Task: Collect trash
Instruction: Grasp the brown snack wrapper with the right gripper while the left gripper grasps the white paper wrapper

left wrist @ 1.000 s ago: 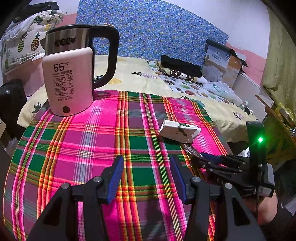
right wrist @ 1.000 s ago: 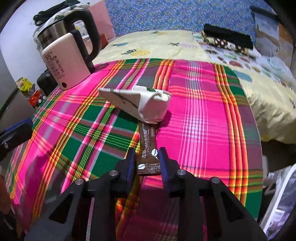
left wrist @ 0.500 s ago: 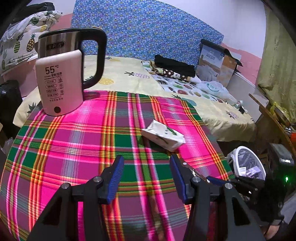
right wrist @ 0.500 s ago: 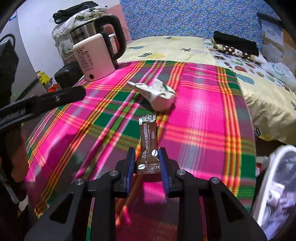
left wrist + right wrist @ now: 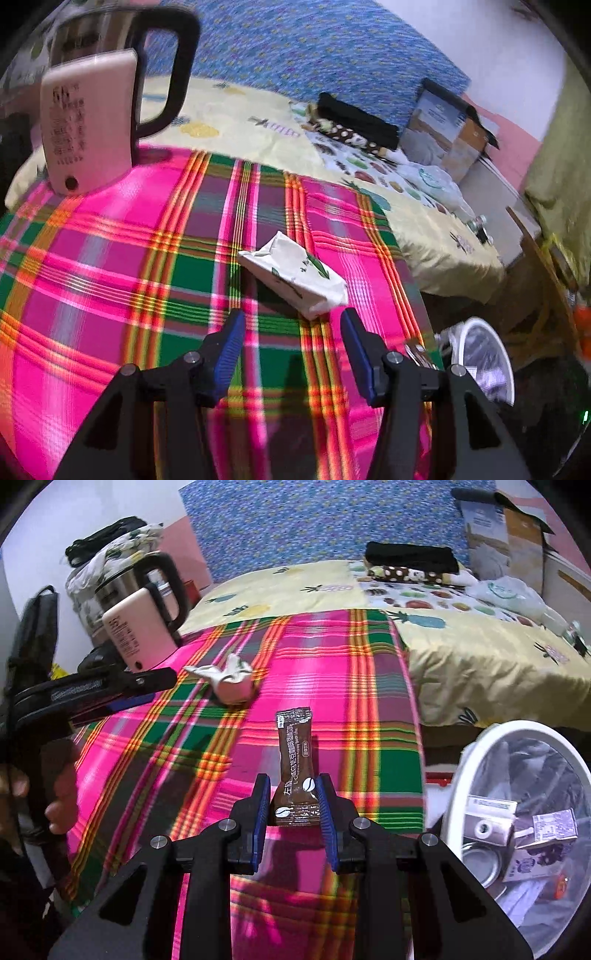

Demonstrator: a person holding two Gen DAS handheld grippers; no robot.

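A brown coffee sachet (image 5: 295, 746) stands up between the pads of my right gripper (image 5: 291, 786), which is shut on its lower end above the plaid tablecloth (image 5: 332, 686). A white tissue pack (image 5: 295, 273) with a leaf print lies on the cloth just beyond my left gripper (image 5: 291, 317). The left jaws are opening and nothing is between them. In the right wrist view that pack (image 5: 229, 681) lies past the left gripper (image 5: 159, 686), which a hand holds at the left. A white trash bin (image 5: 465, 775) holding several discarded packets stands beside the table at the right.
A pink and steel kettle (image 5: 88, 122) stands on the table's far left corner. Behind the table is a bed with a yellow pineapple sheet (image 5: 236, 110), folded clothes and a cardboard box (image 5: 443, 125). The bin's rim (image 5: 476, 325) shows below the table's right edge.
The right gripper has carried the sachet back and to the right, bringing the bin into its view. The left gripper has swung toward the tissue pack, which now lies just ahead of its fingers.
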